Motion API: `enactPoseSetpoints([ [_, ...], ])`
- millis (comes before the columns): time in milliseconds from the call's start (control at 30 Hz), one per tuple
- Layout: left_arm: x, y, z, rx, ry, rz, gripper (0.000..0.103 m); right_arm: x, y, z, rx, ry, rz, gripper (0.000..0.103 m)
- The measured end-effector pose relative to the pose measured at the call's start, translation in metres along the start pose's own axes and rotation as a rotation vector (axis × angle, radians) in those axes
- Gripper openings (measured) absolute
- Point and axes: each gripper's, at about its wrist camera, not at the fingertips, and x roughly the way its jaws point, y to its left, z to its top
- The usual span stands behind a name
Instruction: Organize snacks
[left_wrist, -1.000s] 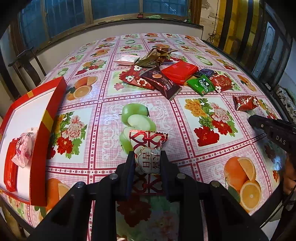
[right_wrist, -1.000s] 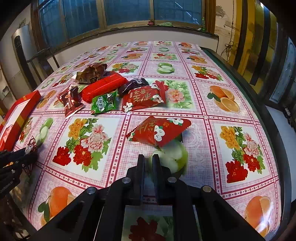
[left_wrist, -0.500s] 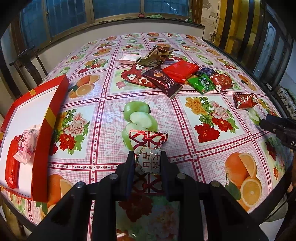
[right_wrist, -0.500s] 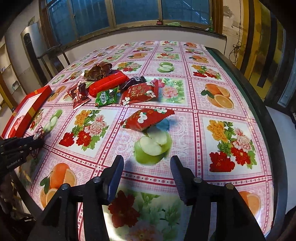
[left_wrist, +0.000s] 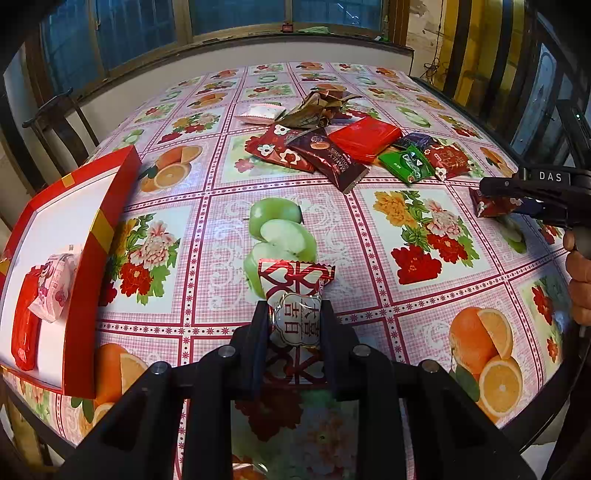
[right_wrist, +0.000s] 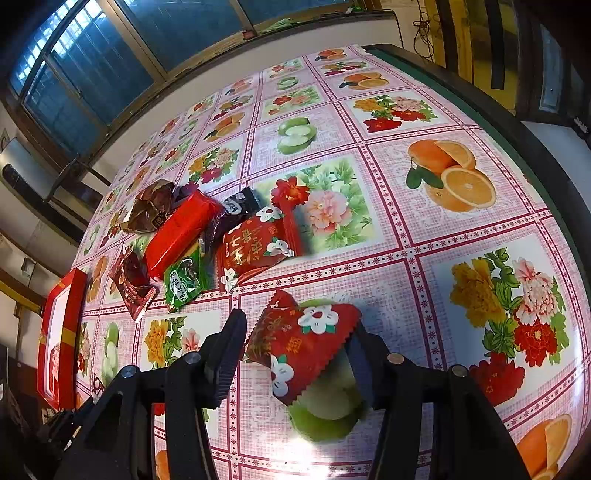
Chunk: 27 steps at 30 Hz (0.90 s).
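My left gripper (left_wrist: 294, 321) is shut on a red-and-silver candy packet (left_wrist: 297, 295) and holds it above the floral tablecloth. A red box (left_wrist: 79, 258) with white lining lies at the left, with a red pack and a pink-white pack (left_wrist: 55, 284) inside. My right gripper (right_wrist: 295, 354) is open, its fingers on either side of a red flower-print snack packet (right_wrist: 303, 347) lying on the cloth. The right gripper also shows in the left wrist view (left_wrist: 532, 192) over that packet (left_wrist: 491, 205). A pile of snacks (left_wrist: 347, 144) lies further back.
The pile holds a red block pack (right_wrist: 181, 229), a green packet (right_wrist: 183, 277), dark brown packets (right_wrist: 133, 280) and a red packet with white characters (right_wrist: 255, 247). The table's dark edge (right_wrist: 517, 125) runs along the right. A dark chair (left_wrist: 55, 122) stands behind the box.
My right gripper has opened and moved forward, tilted, so its fingers now flank the red flower-print packet. My left gripper still holds the candy packet in about the same place.
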Motion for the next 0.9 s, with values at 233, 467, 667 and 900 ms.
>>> enactPoseSetpoints([
  [233,0.0,0.0,0.0,0.0,-0.001,0.001,0.025,0.002,0.002,-0.001,0.02,-0.005,-0.012,0.037],
  [467,0.0,0.001,-0.001,0.0,-0.002,0.001,0.025,0.002,0.005,-0.003,0.004,-0.028,-0.034,0.036],
  [667,-0.001,0.001,0.0,-0.005,-0.004,0.0,0.025,0.0,0.008,-0.004,-0.001,-0.046,-0.041,0.034],
  [900,-0.003,0.005,0.002,-0.015,-0.005,-0.017,0.025,-0.004,0.031,-0.018,-0.077,-0.044,0.023,0.033],
])
